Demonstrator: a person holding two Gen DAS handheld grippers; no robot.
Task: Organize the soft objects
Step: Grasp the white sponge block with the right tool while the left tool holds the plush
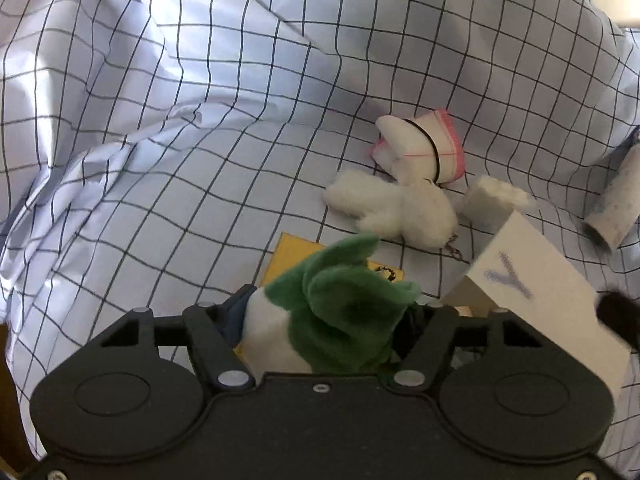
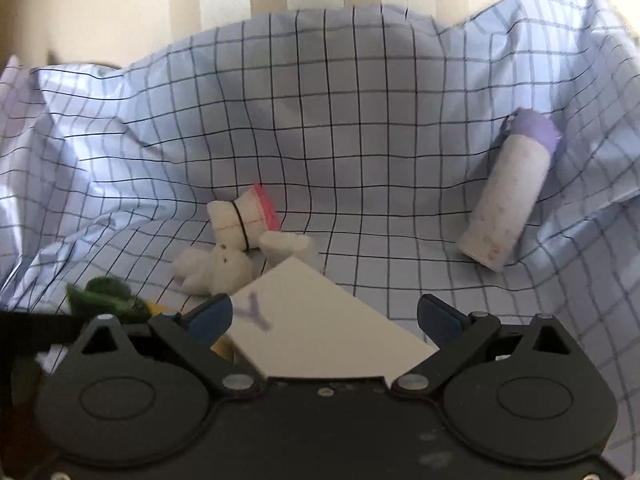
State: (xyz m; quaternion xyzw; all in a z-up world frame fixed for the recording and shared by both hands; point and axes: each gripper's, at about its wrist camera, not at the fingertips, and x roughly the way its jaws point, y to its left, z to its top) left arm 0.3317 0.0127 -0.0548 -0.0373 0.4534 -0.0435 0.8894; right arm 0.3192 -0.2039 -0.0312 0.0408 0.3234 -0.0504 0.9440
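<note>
The left tool (image 1: 320, 312) is clamped on a green and white soft toy (image 1: 340, 308), which fills the gap between its fingers and sticks up and forward out of them. Under the toy lies a yellow card (image 1: 292, 256) on the checked sheet (image 1: 160, 140).

Just right of the left tool stands a white box (image 1: 532, 276) marked with a blue letter. The right tool (image 2: 324, 316) stands apart, its blue pads (image 2: 210, 316) on either side of that box (image 2: 320, 336); whether they touch it cannot be told.

Beyond the box, close together, lie a white plush rabbit (image 1: 400, 208), a white bundle with a pink edge and a black band (image 1: 424, 148), and a small white foam piece (image 1: 496, 200). Well apart to the right, a white roll with a purple end (image 2: 512, 192) leans against a raised fold of the sheet.

The sheet rises in folds at the back and both sides. Bare sheet lies left of the rabbit and between the cluster and the roll.
</note>
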